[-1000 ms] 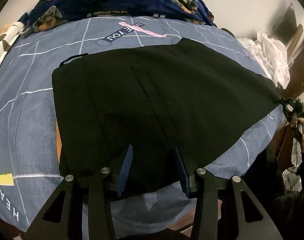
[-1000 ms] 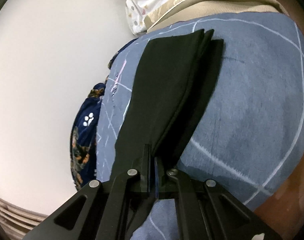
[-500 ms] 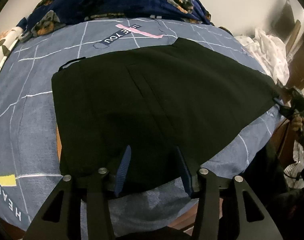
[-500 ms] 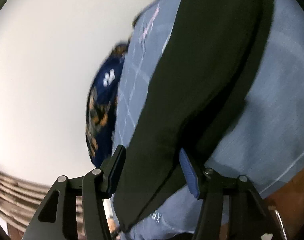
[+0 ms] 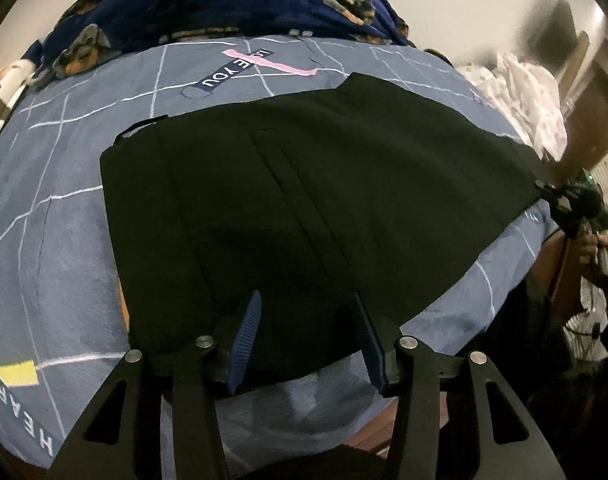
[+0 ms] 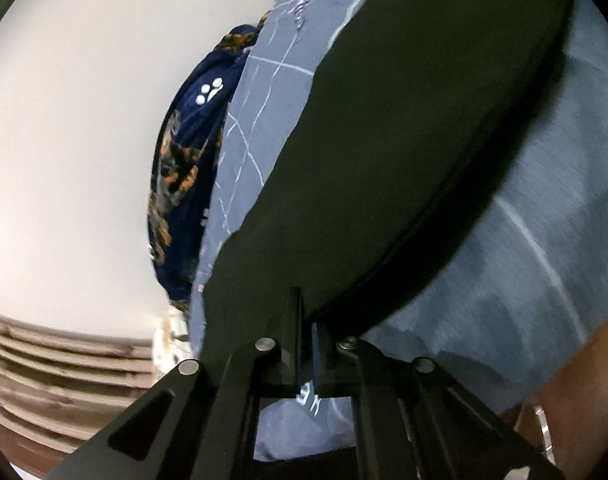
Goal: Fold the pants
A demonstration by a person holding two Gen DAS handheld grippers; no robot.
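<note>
Left gripper (image 5: 306,308) angled steeply down, jaws half apart, pads free. Right gripper (image 6: 308,320) tilted down toward twelve o'clock, jaws pinched together; right hand (image 5: 594,246) at three o'clock.

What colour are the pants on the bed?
Plain black pants; the left wrist view shows them best.

right gripper (image 6: 306,320): jaws were apart half a second ago, now closed again on the hem of the black pants (image 6: 404,140) | camera nearer to pants | blue blanket (image 6: 192,152) lower in view
</note>
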